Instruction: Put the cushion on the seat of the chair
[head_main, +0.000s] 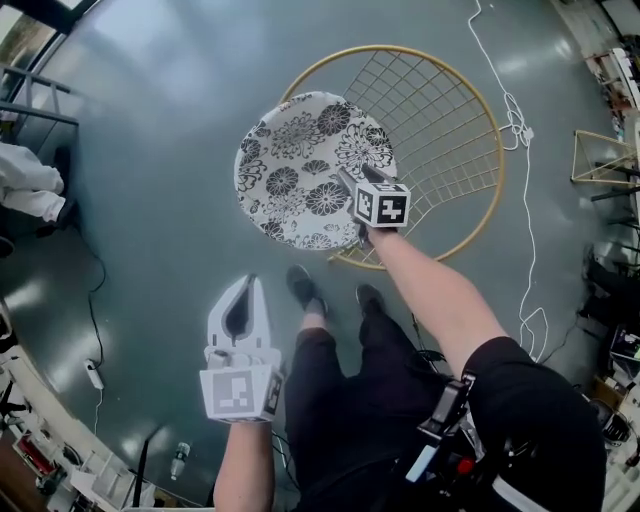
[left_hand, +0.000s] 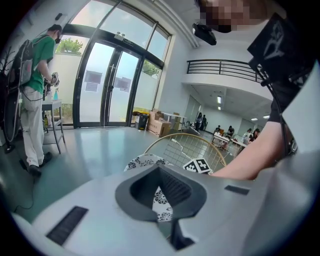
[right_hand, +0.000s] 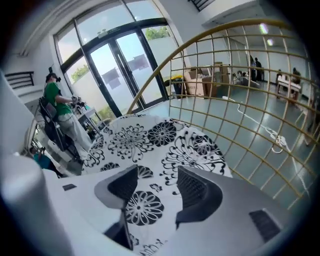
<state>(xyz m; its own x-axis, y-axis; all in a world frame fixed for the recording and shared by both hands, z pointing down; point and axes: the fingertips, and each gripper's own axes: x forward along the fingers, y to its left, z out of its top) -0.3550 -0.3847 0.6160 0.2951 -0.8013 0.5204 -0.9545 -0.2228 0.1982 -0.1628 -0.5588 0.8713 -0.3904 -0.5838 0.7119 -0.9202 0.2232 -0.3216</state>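
Cushion (head_main: 305, 165): lying on the chair (head_main: 455, 120), at its left side.
Right gripper (head_main: 347, 181): your nearer one, fingers wide and empty, just above the cushion.
Left gripper (head_main: 247, 287): fingers closed, empty, well back from the chair.

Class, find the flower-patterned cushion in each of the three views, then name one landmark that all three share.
Head view: the cushion is upper centre, resting on the gold wire chair.
Left gripper view: the cushion is lower centre, a patterned edge in front of the chair's mesh.
Right gripper view: the cushion fills the centre, with mesh curving behind and to its right.
Shared landmark: the gold wire chair's round rim.
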